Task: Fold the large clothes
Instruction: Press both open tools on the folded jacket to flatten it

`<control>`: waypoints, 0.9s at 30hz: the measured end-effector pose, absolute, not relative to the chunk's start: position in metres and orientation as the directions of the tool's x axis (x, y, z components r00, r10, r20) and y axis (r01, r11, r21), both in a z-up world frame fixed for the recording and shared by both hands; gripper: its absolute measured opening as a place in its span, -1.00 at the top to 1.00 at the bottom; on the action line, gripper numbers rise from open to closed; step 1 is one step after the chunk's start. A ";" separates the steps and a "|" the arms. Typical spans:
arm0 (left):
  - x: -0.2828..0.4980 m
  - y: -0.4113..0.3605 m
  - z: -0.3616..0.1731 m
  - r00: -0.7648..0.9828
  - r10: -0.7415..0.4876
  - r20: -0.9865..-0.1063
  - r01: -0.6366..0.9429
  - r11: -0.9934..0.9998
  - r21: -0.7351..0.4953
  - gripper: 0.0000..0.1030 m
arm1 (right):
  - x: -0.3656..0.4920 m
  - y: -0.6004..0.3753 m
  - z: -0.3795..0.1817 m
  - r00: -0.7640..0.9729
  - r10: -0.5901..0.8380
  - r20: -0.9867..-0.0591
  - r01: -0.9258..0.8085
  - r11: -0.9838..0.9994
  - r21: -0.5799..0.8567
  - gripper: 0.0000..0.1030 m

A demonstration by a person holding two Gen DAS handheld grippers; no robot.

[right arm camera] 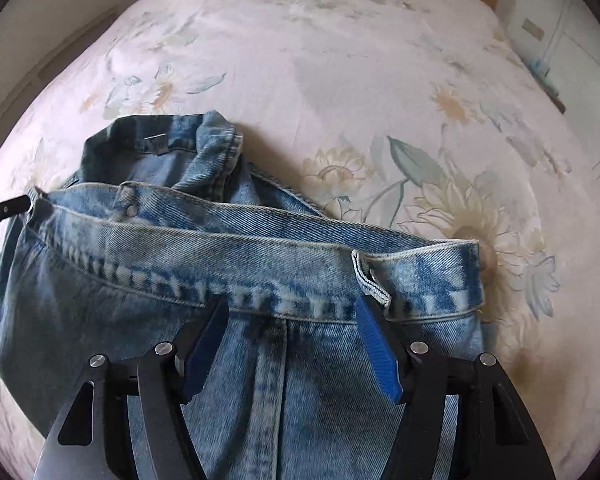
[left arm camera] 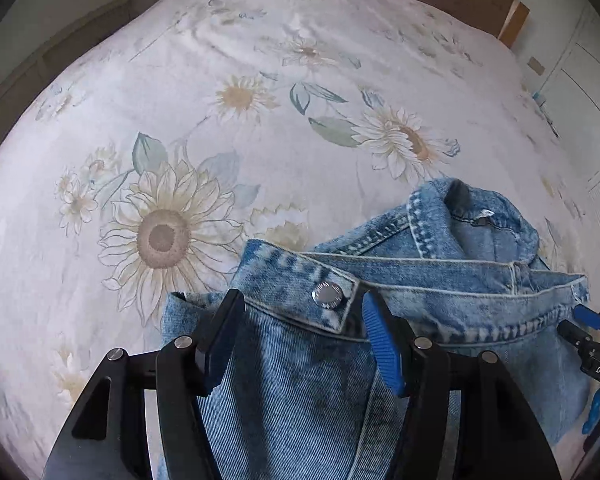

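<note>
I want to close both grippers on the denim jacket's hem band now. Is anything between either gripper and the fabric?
Nothing visible is in the way. The left gripper and right gripper are both open right over the denim jacket, just short of its hem band. Only the floral bedsheet surrounds it.

Bare bedsheet [left arm camera: 260, 60] lies open beyond the denim jacket [left arm camera: 440, 280].

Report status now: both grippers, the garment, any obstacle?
Left gripper open, right gripper open, both over hem band. Denim jacket bunched on bed. No obstacle seen.
</note>
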State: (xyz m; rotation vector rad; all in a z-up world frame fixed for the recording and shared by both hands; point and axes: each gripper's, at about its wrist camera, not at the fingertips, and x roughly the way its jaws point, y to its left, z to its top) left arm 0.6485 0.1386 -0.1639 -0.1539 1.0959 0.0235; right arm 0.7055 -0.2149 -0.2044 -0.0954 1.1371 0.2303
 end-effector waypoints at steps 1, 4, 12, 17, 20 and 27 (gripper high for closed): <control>0.640 0.132 -0.158 0.468 -0.058 -0.882 -0.082 0.991 -0.109 -0.08 | 0.698 -0.212 -0.199 0.410 0.136 -0.902 -0.236 0.971 0.039 -0.34; 0.616 0.111 -0.151 0.485 -0.079 -0.871 -0.047 0.992 -0.116 -0.09 | 0.678 -0.195 -0.189 0.413 0.178 -0.893 -0.272 0.960 0.066 -0.34; 0.575 0.106 -0.200 0.384 -0.045 -0.922 -0.018 0.998 -0.056 -0.34 | 0.679 -0.155 -0.230 0.317 0.181 -0.931 -0.304 0.949 0.081 -0.36; 0.559 0.123 -0.185 0.396 -0.033 -0.918 -0.067 0.996 -0.064 -0.38 | 0.697 -0.194 -0.217 0.362 0.094 -0.928 -0.180 0.983 0.029 -0.39; 0.556 0.109 -0.168 0.421 -0.068 -0.904 -0.042 0.995 -0.094 -0.38 | 0.678 -0.212 -0.200 0.383 0.121 -0.916 -0.199 0.979 0.047 -0.40; 0.544 0.104 -0.189 0.356 -0.019 -0.934 -0.071 0.996 -0.048 -0.39 | 0.604 -0.259 -0.214 0.327 0.107 -0.939 -0.203 0.978 0.041 -0.40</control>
